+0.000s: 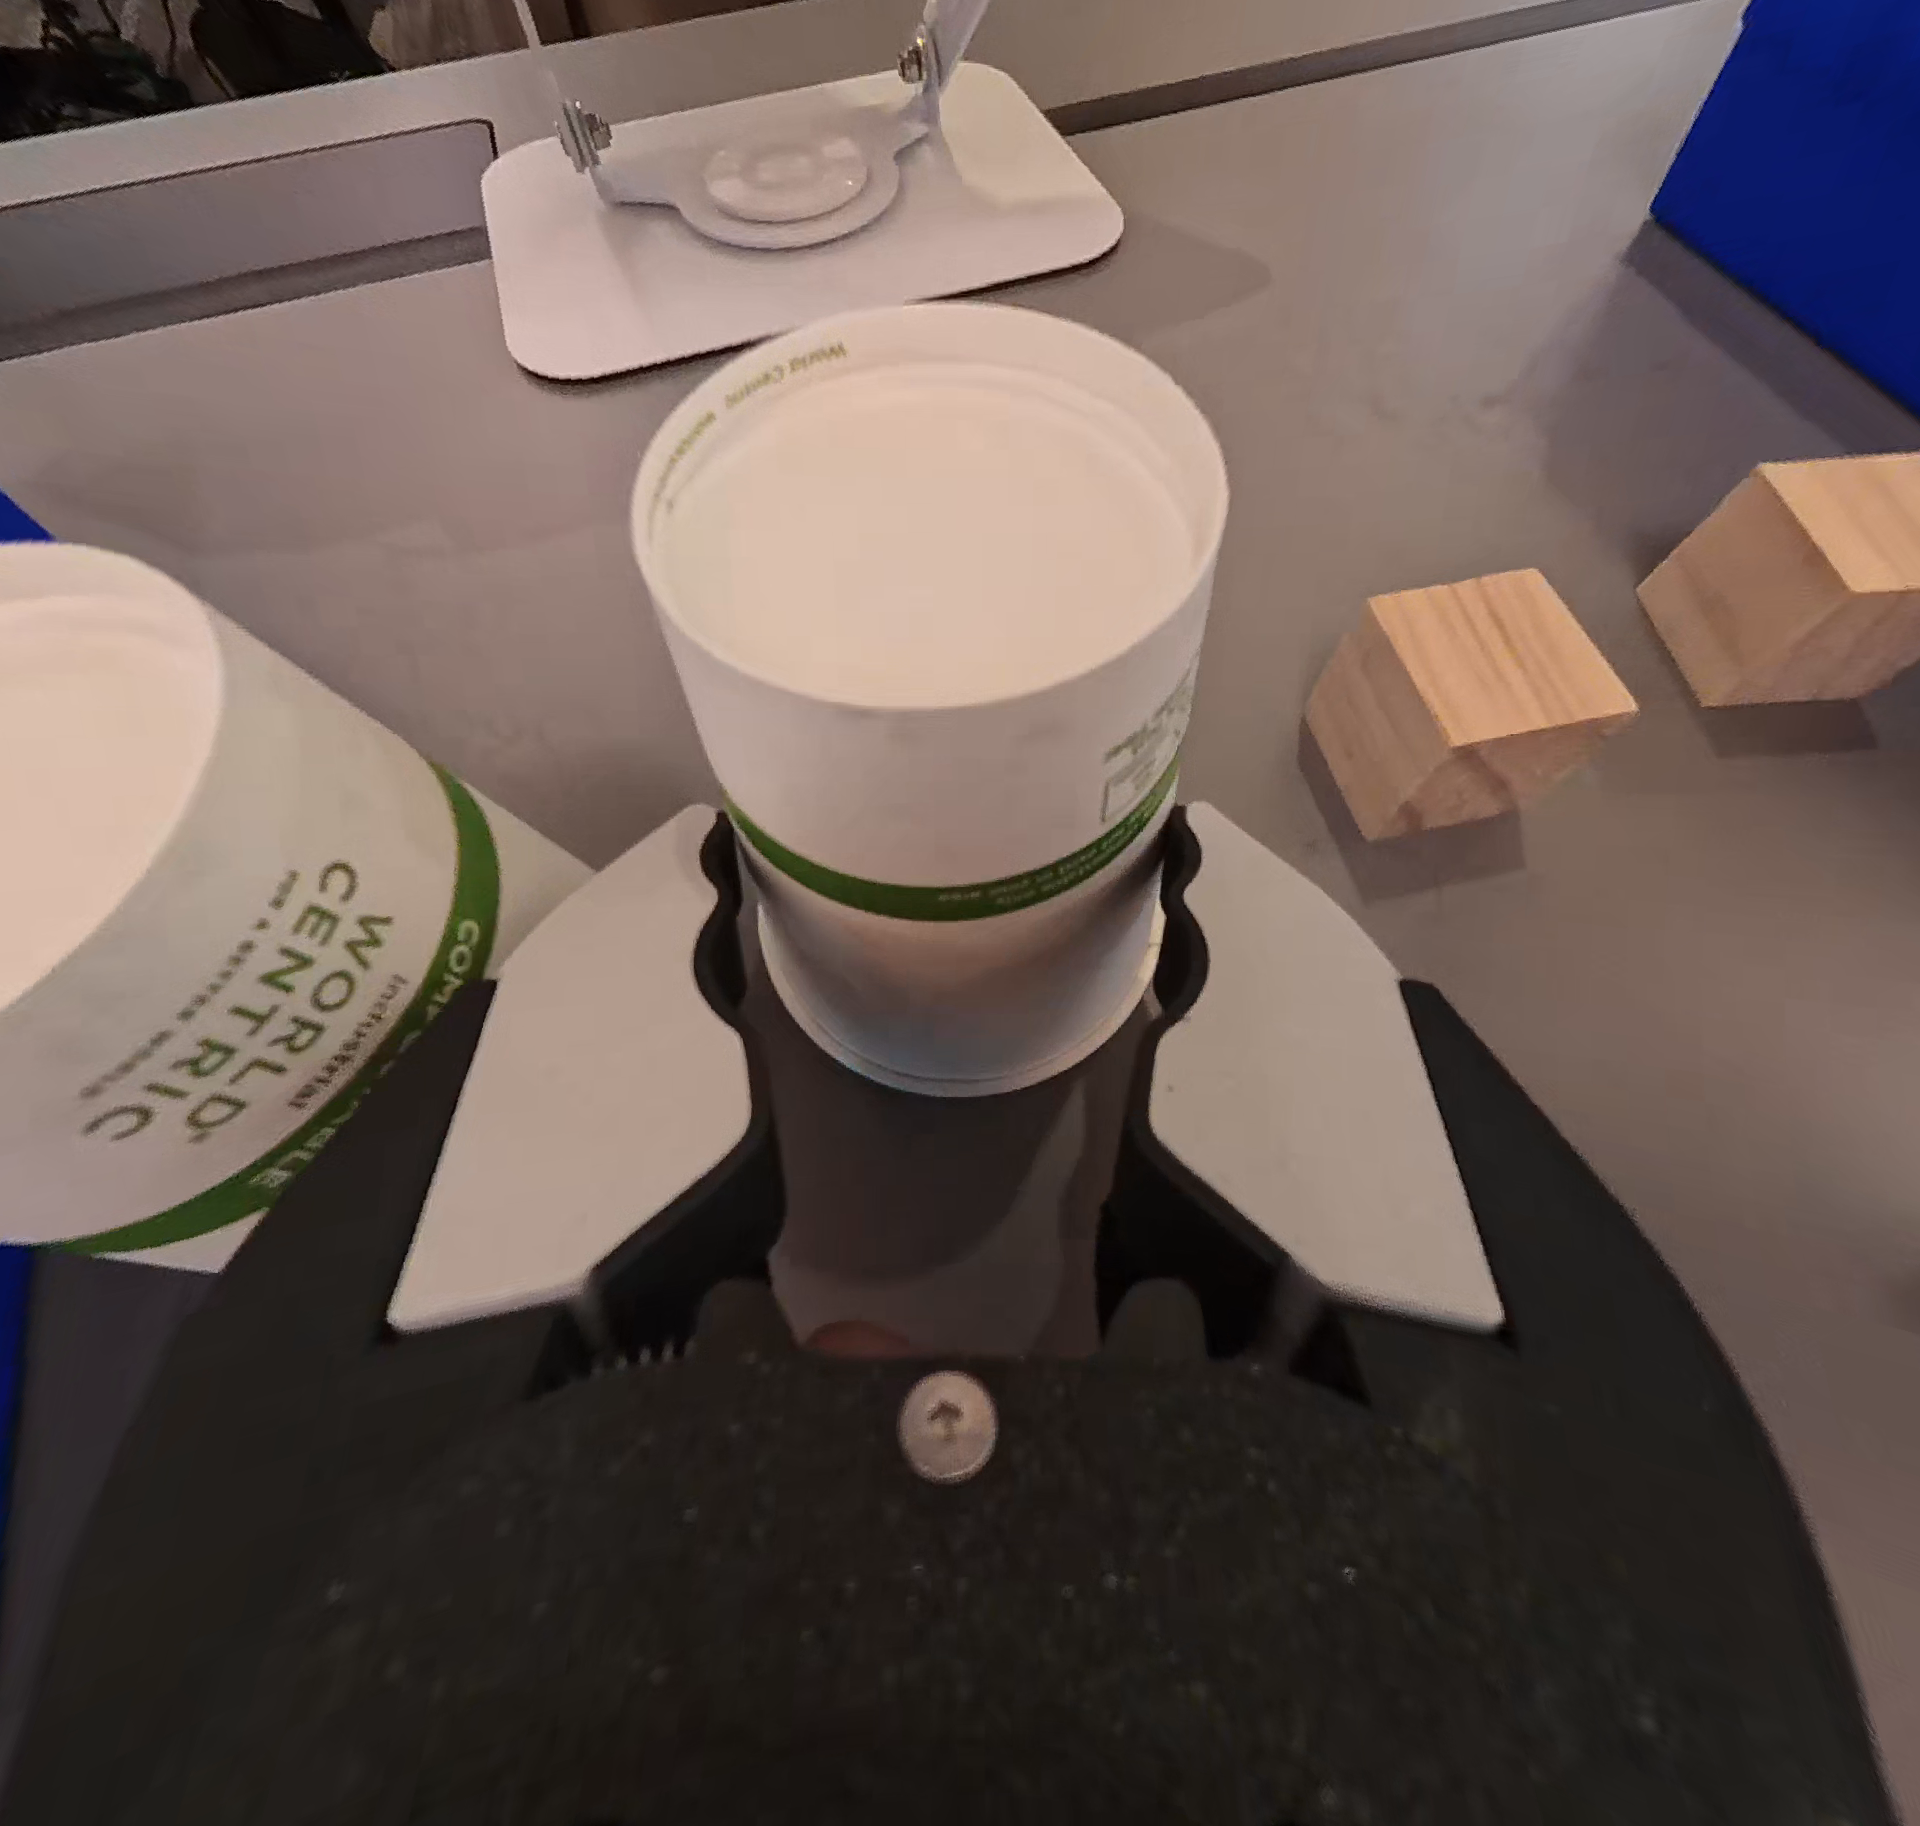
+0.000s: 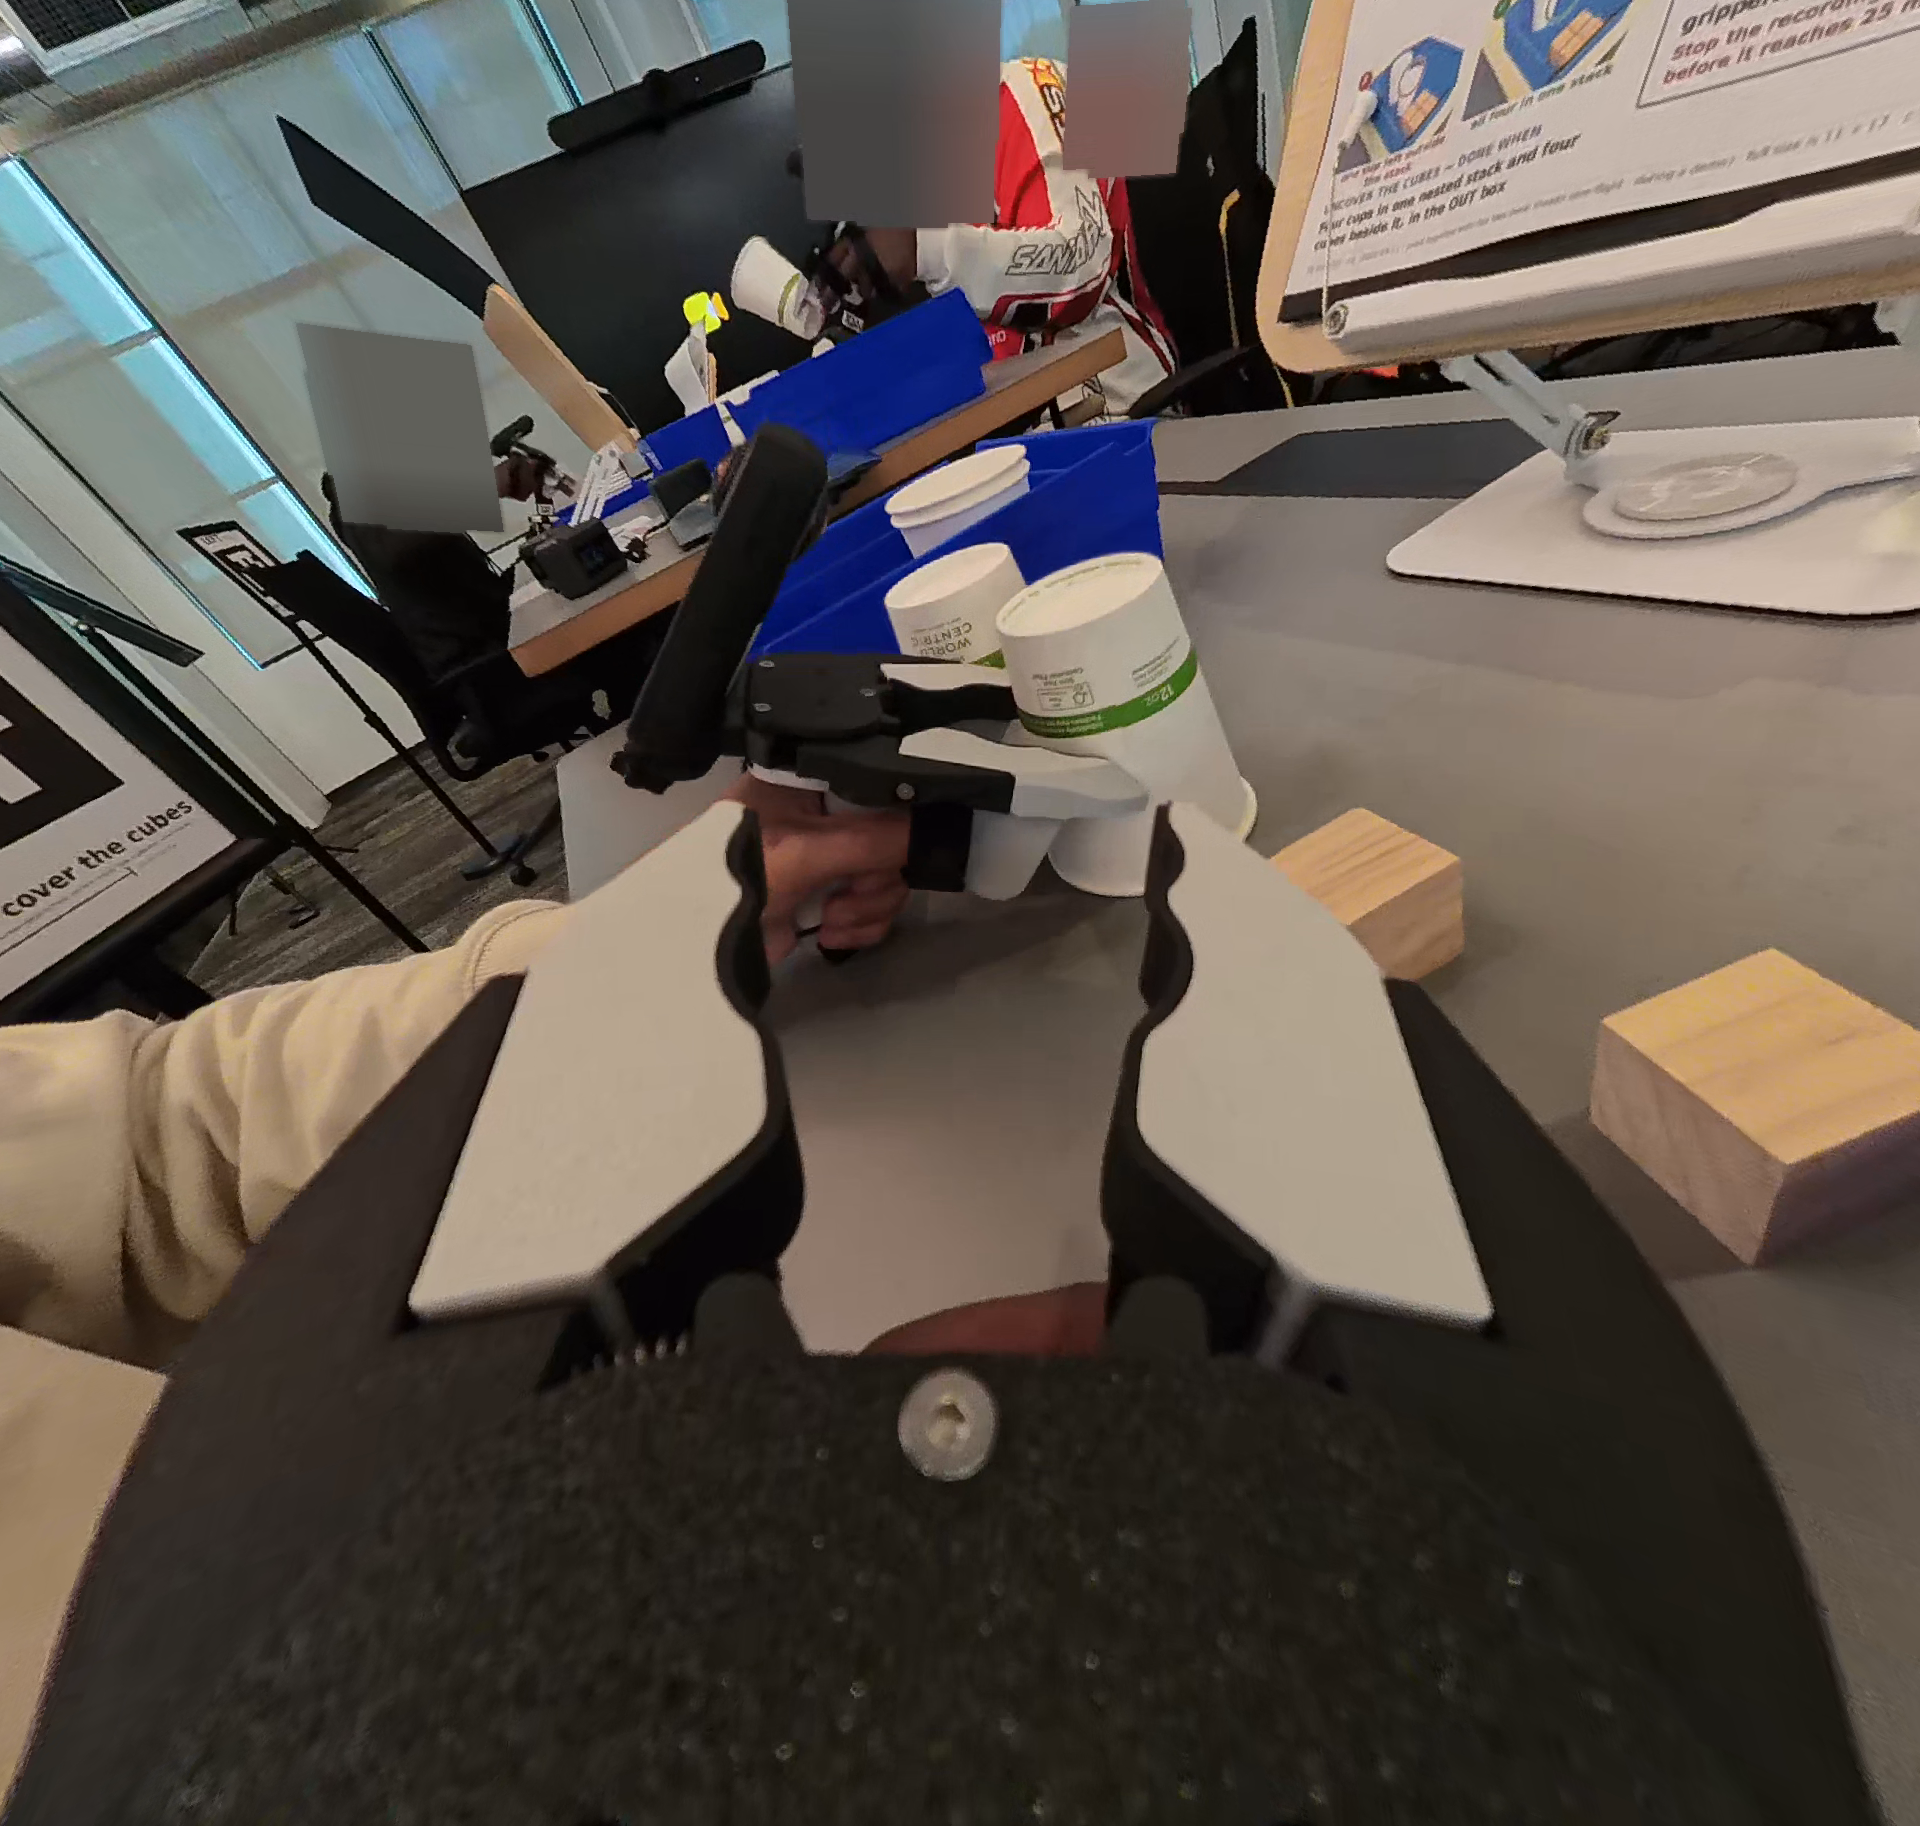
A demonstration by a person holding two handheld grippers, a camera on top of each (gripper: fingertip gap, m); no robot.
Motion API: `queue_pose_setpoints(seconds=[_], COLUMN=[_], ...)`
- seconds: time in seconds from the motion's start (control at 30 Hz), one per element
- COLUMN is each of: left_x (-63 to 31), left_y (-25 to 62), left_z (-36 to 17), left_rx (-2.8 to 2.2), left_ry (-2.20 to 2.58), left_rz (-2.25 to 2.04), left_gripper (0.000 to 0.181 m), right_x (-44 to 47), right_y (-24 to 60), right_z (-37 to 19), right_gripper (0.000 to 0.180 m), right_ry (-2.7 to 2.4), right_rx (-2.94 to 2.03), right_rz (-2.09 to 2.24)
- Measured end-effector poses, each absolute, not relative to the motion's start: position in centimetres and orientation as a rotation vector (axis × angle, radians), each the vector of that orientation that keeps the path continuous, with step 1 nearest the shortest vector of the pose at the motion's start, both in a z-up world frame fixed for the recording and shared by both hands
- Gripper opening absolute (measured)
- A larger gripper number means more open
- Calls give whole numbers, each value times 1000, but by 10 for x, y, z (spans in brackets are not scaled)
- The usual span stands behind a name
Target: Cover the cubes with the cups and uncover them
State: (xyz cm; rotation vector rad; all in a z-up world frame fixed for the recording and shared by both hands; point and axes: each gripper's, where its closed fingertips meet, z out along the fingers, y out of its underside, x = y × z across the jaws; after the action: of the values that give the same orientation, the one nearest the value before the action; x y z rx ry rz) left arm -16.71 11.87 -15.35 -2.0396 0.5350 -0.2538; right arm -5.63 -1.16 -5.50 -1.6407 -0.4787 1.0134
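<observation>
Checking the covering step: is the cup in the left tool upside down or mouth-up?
Upside down: the cup shows its closed base on top, its rolled rim below, gripped by the left tool.

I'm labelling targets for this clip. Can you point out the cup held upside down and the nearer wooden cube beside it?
Held cup (image 1: 940, 633): left wrist view, on its upturned white base.
Nearer wooden cube (image 1: 1496, 670): left wrist view, on its top face.
</observation>
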Motion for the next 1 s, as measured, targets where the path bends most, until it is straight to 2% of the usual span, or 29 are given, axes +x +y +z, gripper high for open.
queue_pose_setpoints(seconds=[0.17, 0.23, 0.3, 0.37, 0.43, 0.53, 0.73, 0.83, 1.0], left_x=[-170, -176, -184, -182, -189, -204, -287, -347, -364], left_y=[82, 48, 6, -47, -76, -92, 40, 119, 175], left_z=[-138, -126, -126, -137, -142, -127, -34, -38, -61], left_rx=[-1967, -1936, -1979, -2035, -2077, -2060, -1965, -2112, -2334], left_ry=[619, 700, 772, 905, 938, 1045, 1260, 1438, 1545], left_rz=[-272, -282, -373, -589, -688, -724, -122, 289, 180], left_gripper=[97, 96, 91, 74, 82, 76, 56, 57, 47], right_x=[-58, -61, -67, -74, -83, -93, -93, -89, -86], right_y=[-21, -32, -44, -55, -62, -65, -64, -61, -60], right_z=[-62, -70, -78, -86, -91, -96, -100, -102, -99], right_gripper=[70, 71, 71, 71, 71, 71, 69, 69, 68], right_ry=[-501, -507, -538, -575, -603, -637, -620, -613, -596], right_rx=[-1665, -1671, -1675, -1685, -1692, -1708, -1723, -1729, -1726], right_rz=[972, 960, 931, 909, 917, 926, 968, 953, 974])
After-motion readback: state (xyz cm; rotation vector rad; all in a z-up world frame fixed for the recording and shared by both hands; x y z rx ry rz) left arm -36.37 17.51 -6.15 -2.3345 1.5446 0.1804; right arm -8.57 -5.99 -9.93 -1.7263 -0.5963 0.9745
